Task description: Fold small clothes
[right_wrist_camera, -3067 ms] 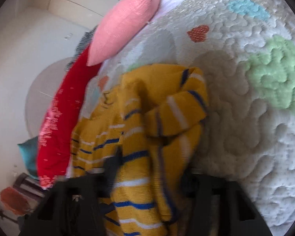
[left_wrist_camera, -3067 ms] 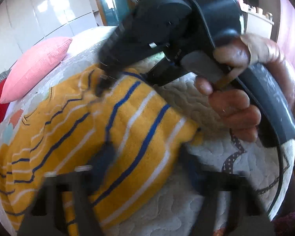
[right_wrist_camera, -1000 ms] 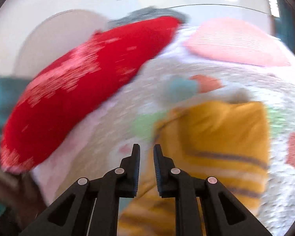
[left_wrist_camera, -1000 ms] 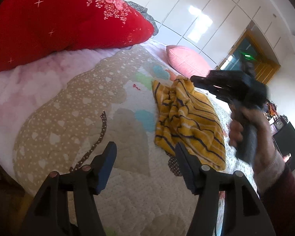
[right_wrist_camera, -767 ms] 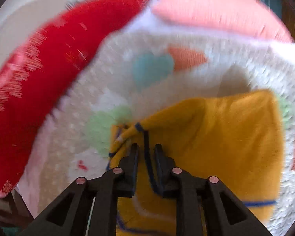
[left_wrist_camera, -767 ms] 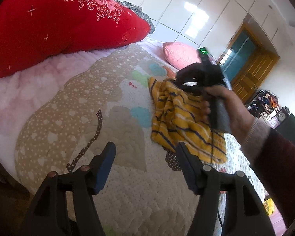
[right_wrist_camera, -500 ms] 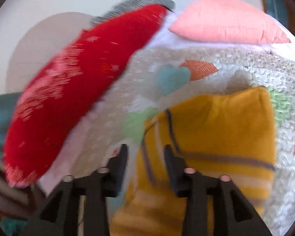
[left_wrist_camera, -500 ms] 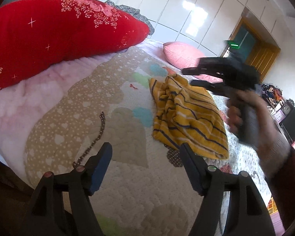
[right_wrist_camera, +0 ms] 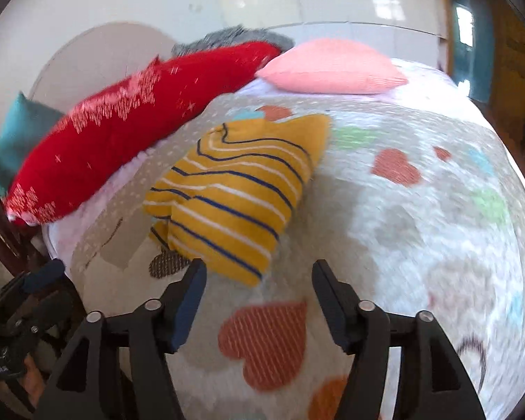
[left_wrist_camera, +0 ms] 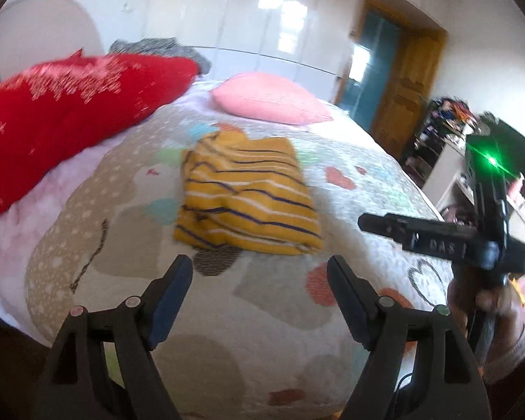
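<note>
Folded yellow striped sweater (left_wrist_camera: 246, 197) lies on the quilted bedspread (left_wrist_camera: 248, 318), in the middle of the left wrist view, a rough rectangle with navy and white stripes running across it. In the right wrist view the same sweater (right_wrist_camera: 232, 192) sits left of centre, its near corner just above the left fingertip of that gripper, with a bunched edge showing at its lower left.

Both tools are held off the garment. The left gripper (left_wrist_camera: 259, 281) fills the bottom of its frame with the jaws spread wide, nothing between them, only a stretch of bedspread with a grey patch and an orange heart print. The right gripper (right_wrist_camera: 255, 288) is likewise spread wide and empty in its own view, over a large striped orange heart (right_wrist_camera: 266, 341) printed on the cover. From the left wrist camera, the right gripper (left_wrist_camera: 437, 239) also appears at the right edge, held by a hand (left_wrist_camera: 486, 315) below a green indicator light (left_wrist_camera: 491, 161); its jaw spacing cannot be judged from that angle.

A red pillow (left_wrist_camera: 70, 119) runs along the upper left of the frame, and a pink pillow (left_wrist_camera: 269, 99) lies beyond the sweater near the top centre. A wooden door (left_wrist_camera: 402, 98) stands at the upper right. In the right wrist view a teal cushion (right_wrist_camera: 19, 136) shows at the far left.
</note>
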